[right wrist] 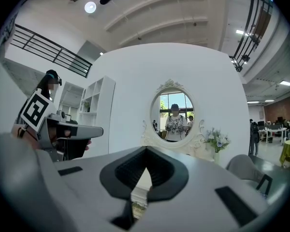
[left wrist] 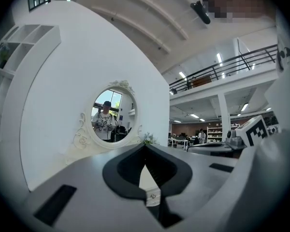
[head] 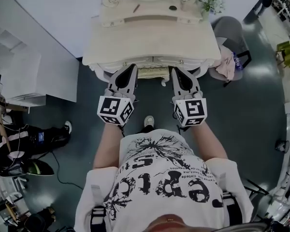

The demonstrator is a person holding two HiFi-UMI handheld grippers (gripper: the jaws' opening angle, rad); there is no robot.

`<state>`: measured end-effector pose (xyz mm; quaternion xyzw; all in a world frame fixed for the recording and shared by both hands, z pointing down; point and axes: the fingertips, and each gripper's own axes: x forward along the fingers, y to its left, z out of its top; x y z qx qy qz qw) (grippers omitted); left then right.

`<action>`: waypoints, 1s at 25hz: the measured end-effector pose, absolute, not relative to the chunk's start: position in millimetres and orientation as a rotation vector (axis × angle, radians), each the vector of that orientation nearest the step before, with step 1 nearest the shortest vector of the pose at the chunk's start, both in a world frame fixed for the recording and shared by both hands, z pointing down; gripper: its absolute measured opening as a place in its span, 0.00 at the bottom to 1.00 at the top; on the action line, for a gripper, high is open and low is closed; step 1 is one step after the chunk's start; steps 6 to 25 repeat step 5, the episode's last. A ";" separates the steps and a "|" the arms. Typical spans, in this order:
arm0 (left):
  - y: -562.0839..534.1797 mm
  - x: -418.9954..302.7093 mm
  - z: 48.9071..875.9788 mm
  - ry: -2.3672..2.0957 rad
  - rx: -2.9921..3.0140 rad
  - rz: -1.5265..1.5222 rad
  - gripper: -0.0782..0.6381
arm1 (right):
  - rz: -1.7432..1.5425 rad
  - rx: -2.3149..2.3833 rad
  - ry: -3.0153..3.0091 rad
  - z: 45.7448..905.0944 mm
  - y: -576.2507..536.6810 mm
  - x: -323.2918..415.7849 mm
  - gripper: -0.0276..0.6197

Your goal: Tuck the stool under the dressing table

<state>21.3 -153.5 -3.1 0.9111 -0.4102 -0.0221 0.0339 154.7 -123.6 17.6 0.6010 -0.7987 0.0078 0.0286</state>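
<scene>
1. Head view, from above: the cream dressing table fills the upper middle of the frame. Only this view shows the stool. A narrow strip of its carved cream-and-gold edge and one curved leg peep out below the table's front edge at frame centre, and the rest lies under the top. Its long axis runs left to right across the frame, parallel to the table front. The left gripper and right gripper flank that strip, tips pointing up the frame at the table's front edge. Whether they touch it cannot be told. Flowers stand at the table's upper right corner, a grey chair is just beside it on the right, and a shoe shows below the stool.

2. Left gripper view: the jaws are pressed together at the tips with nothing pinched. A pale cream sliver shows through the slit beneath, but I cannot tell whether it is table or stool. Not seen from above are the face of the oval mirror at centre left, reflecting a person, and the white shelves at upper left.

3. Right gripper view: the jaws likewise meet tip to tip on nothing. The mirror sits at centre, the flowers at its lower right, the chair at lower right, and the left gripper at the left edge.
</scene>
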 end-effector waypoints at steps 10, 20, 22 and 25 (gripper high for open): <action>-157.2 18.3 -0.3 -1.274 2.792 -0.086 0.13 | 0.020 1.852 -2.464 22.1 -123.6 153.8 0.07; -157.2 18.3 -0.3 -1.274 2.792 -0.086 0.13 | 0.020 1.852 -2.464 22.1 -123.6 153.8 0.07; -157.2 18.3 -0.3 -1.274 2.792 -0.086 0.13 | 0.020 1.852 -2.464 22.1 -123.6 153.8 0.07; -157.2 18.3 -0.3 -1.274 2.792 -0.086 0.13 | 0.020 1.852 -2.464 22.1 -123.6 153.8 0.07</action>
